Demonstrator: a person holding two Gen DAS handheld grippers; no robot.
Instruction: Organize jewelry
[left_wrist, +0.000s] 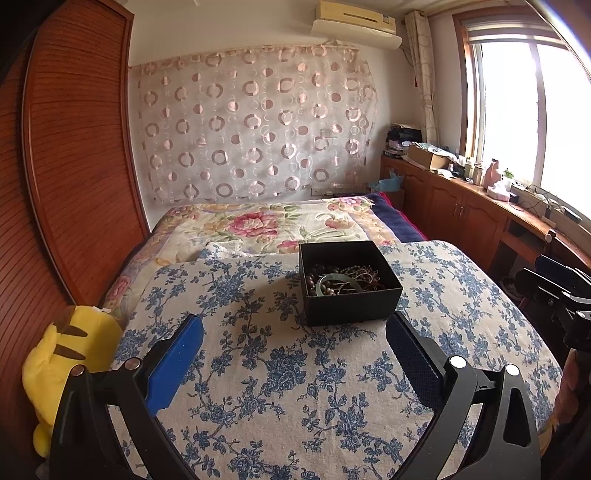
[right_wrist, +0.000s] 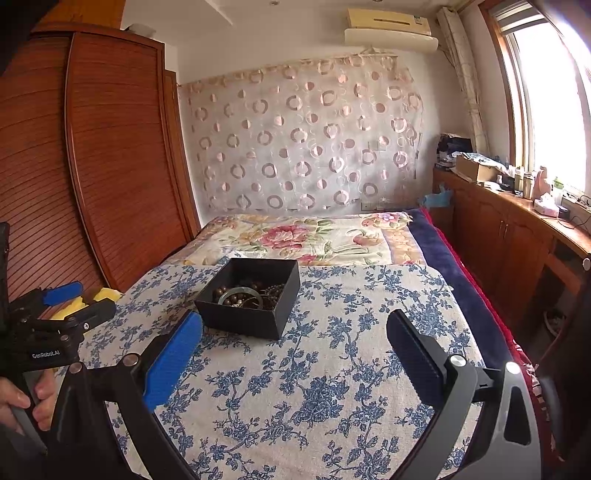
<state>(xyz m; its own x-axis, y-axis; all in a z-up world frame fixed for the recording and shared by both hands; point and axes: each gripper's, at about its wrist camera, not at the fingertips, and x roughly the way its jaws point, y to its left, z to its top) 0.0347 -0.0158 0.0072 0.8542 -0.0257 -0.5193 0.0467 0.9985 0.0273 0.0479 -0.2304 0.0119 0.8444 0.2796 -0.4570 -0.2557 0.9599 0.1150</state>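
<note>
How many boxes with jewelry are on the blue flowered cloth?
1. The black box stands open on the blue flowered cloth, ahead of both pairs of jaws; beads and a green bangle lie inside. No other box shows.

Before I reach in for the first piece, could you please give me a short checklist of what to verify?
1. Left gripper open and empty: ok.
2. Right gripper open and empty: ok.
3. Black square cardboard box uncovered, jewelry reachable from above: ok.
4. Pale green bangle lies on top of the bead strands: ok.
5. Bead strands free of tangles: cannot tell.
6. Separate trays or compartments for sorting in view on the blue floral cloth: not ok.
</note>
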